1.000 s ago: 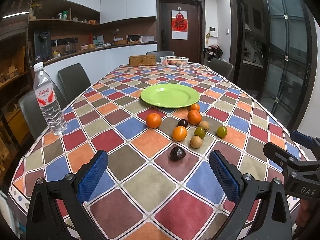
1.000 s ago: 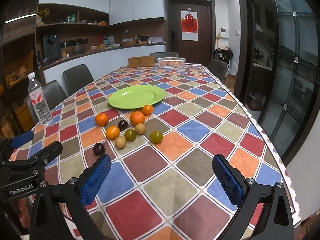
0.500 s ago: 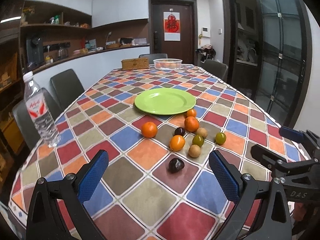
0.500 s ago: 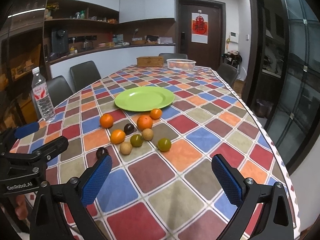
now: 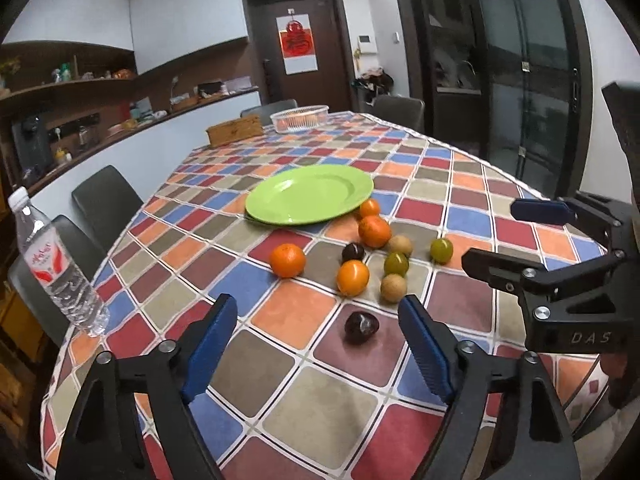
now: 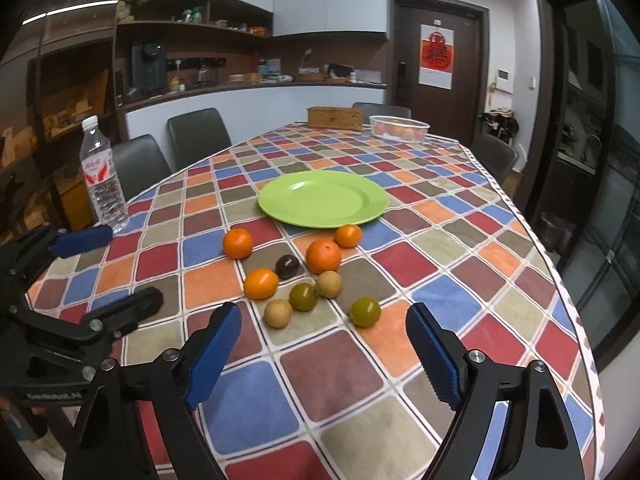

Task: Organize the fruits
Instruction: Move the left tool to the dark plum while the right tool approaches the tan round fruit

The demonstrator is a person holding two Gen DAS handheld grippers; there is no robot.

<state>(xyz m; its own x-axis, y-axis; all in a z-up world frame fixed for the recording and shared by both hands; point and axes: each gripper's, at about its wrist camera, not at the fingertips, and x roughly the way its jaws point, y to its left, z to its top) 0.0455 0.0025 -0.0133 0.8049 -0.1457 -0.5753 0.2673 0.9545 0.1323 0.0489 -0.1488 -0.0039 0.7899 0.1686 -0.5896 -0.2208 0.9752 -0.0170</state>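
Left gripper (image 5: 320, 344) spread wide with nothing held, blue pads (image 5: 210, 346) hovering above the checkered tablecloth (image 5: 320, 408). Between those fingers, nearer the right one, a dark plum (image 5: 361, 327) lying alone on a maroon square. Right gripper (image 6: 322, 354) likewise wide apart and gripping nothing, poised low over the cloth; seen also at the right edge of the left wrist view. Just past its fingertips, a tan longan (image 6: 277, 313), a green fruit (image 6: 303, 297) touching a second longan (image 6: 329, 284), and another green fruit (image 6: 365, 311) set slightly apart to the right. Beyond these, an orange (image 6: 261, 283), a second dark plum (image 6: 287, 266) and a larger orange (image 6: 323, 255), then one orange (image 6: 237, 243) off to the left and a small one (image 6: 348, 235) just beside the rim of the green plate (image 6: 323, 197). Plate bare, all fruit on the cloth. Water bottle (image 6: 102, 176) upright near the left table edge. At the far end, a wooden box (image 6: 334, 118) beside a clear basket (image 6: 398, 129) with orange fruit inside.
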